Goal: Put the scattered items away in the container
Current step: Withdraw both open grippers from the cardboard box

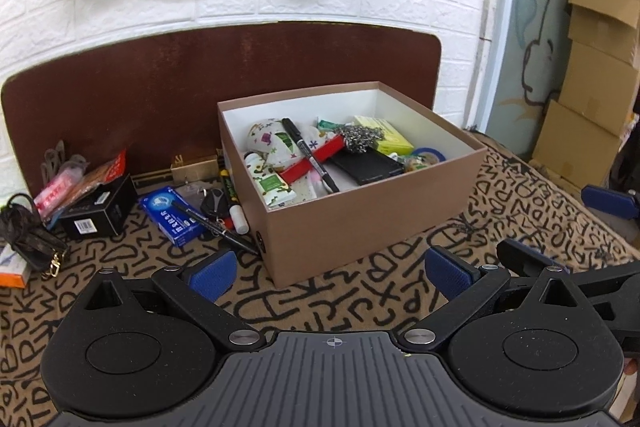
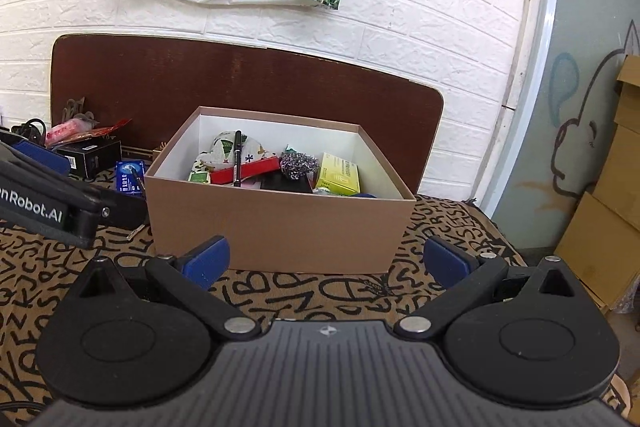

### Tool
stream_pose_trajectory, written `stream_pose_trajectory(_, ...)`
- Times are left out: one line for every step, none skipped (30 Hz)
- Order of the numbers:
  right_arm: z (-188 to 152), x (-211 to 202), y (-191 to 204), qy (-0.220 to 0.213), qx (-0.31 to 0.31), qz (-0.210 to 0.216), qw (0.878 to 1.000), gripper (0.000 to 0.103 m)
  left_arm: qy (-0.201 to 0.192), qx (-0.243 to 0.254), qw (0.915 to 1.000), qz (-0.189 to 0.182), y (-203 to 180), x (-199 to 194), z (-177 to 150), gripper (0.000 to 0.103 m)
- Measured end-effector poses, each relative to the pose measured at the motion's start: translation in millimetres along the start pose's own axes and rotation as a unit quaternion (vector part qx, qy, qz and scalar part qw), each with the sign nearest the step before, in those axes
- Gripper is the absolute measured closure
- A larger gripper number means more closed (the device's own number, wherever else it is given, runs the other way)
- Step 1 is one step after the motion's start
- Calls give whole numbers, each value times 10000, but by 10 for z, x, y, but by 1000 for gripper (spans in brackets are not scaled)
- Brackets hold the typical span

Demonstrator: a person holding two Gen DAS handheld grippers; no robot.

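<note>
Cardboard is what I'm filling: the brown box (image 1: 372, 223) sits on the letter-print cloth (image 1: 360, 303) and already carries a black marker (image 1: 310, 155), a red strip (image 1: 316, 159), a yellow-green packet (image 1: 384, 135) and more. My left gripper (image 1: 344, 269) hovers in front of the box's near corner, jaws spread wide, nothing between them. My right gripper (image 2: 324, 259) faces the box's front wall, equally wide and empty.

I judge the next pick to be the loose black pen (image 1: 216, 223), left of the box, lying partly across the blue packet (image 1: 172, 217). Its long axis runs diagonally, the far end toward the upper left over the packet, the near end down-right, almost touching the box's bottom corner. To do this well I'd swing the left gripper over, turn the jaws square across that diagonal, and close at mid-barrel, clear of the packet edge and the white-capped tube (image 1: 238, 217) just beside it, so only the pen lifts
</note>
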State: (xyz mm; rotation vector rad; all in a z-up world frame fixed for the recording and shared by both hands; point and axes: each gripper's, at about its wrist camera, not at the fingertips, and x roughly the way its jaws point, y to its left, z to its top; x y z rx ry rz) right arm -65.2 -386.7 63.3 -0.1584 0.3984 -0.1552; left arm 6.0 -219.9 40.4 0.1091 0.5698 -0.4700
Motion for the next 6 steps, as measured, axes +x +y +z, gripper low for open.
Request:
stream_pose_trajectory(-5, -10, 0, 1, 12, -6, 10000, 0, -2, 35, 10000, -10, -12, -9, -5, 0)
stream_pose_trajectory(-7, -18, 0, 1, 20, -11, 10000, 0, 1, 58, 10000, -36, -19, -17, -10, 0)
stream_pose_trajectory(-9, -24, -2, 0, 28, -15, 10000, 0, -1, 68, 10000, -72, -23, -26, -16, 0)
stream_pose_trajectory(-11, -29, -2, -2, 37, -14, 10000, 0, -2, 67, 9999, -96, -27, -34, -21, 0)
stream_pose_trajectory(-11, -34, 0, -4, 48, -6, 10000, 0, 6, 66, 9999, -99, -32, -38, -24, 0)
stream_pose_trajectory(-12, -36, 0, 0, 51, 4, 10000, 0, 18, 79, 9999, -114, -37, -39, -24, 0)
